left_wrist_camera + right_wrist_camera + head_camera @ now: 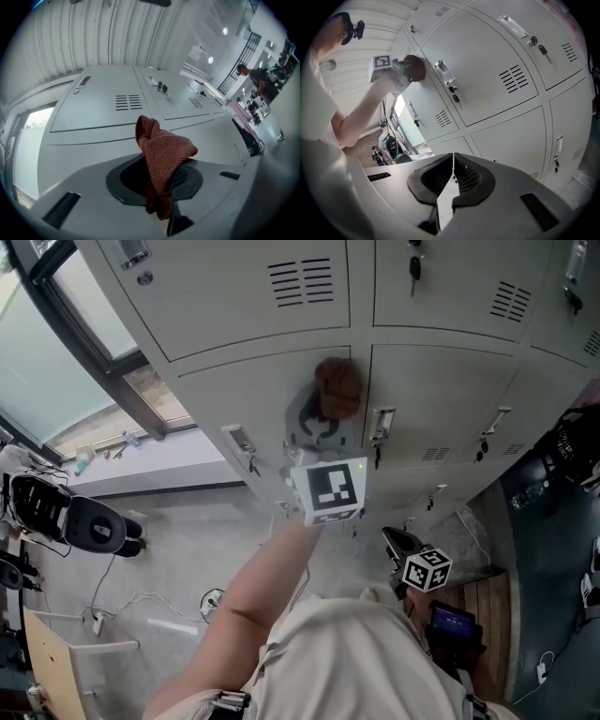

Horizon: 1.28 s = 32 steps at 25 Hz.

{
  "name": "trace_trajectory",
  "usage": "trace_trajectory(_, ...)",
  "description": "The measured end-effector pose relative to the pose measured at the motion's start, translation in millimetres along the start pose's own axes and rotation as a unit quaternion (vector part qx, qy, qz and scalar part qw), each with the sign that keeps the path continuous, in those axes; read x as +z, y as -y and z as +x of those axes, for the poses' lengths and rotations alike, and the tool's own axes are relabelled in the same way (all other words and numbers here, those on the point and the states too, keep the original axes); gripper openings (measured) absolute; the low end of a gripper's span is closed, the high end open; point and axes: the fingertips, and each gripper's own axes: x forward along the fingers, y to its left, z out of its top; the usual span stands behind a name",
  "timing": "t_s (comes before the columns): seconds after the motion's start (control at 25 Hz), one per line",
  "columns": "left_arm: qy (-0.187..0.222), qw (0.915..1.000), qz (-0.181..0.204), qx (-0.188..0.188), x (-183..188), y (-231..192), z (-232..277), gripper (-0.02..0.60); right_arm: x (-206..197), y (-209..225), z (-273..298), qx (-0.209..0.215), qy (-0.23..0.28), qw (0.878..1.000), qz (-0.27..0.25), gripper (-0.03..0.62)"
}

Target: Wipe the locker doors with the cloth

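Observation:
A rust-brown cloth [337, 387] is pressed against a grey locker door [272, 399] near its right edge, held by my left gripper [323, 427] on an outstretched arm. In the left gripper view the cloth [161, 154] bunches up between the jaws, which are shut on it, and the locker door [108, 105] with its vent slots lies just ahead. My right gripper [412, 563] hangs low by my body, away from the lockers. Its jaws [453, 176] are shut with nothing between them. The right gripper view also shows the cloth [415, 68] against the door.
Keys hang in the locks [378, 442] of neighbouring doors, with handles [242, 442] sticking out. A window [56, 343] stands to the left, chairs [70, 521] and cables on the floor below. A wooden pallet [478, 606] lies at the lower right.

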Motion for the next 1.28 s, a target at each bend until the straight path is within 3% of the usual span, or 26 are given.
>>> trace_trajectory(0.16, 0.002, 0.9992, -0.013, 0.038, -8, -50, -16, 0.078, 2, -4, 4, 0.005, -0.001, 1.0, -0.004, 0.02)
trace_trajectory(0.32, -0.02, 0.994, 0.019, 0.106, -37, -113, -44, 0.078, 4, -11, 13, 0.014, -0.009, 1.0, -0.013, 0.02)
trace_trajectory(0.52, -0.045, 0.9758, 0.042, 0.21, -58, -201, -80, 0.078, 2, -25, 28, 0.032, -0.021, 0.999, -0.026, 0.02)
trace_trajectory(0.68, -0.039, 0.9627, 0.037, 0.265, -38, -244, -87, 0.078, 0, -35, 38, 0.045, -0.027, 0.998, -0.031, 0.02)
trace_trajectory(0.92, 0.011, 0.9663, 0.084, 0.243, 4, -189, -58, 0.078, -2, -37, 39, 0.047, -0.022, 0.998, -0.023, 0.02)
trace_trajectory(1.08, 0.037, 0.9717, 0.113, 0.204, 21, -138, -37, 0.078, 0, -19, 25, 0.031, -0.014, 0.999, -0.013, 0.02)
trace_trajectory(1.28, 0.04, 0.985, 0.09, 0.141, 32, -75, -14, 0.078, 3, -1, 12, 0.021, -0.006, 1.0, -0.006, 0.02)
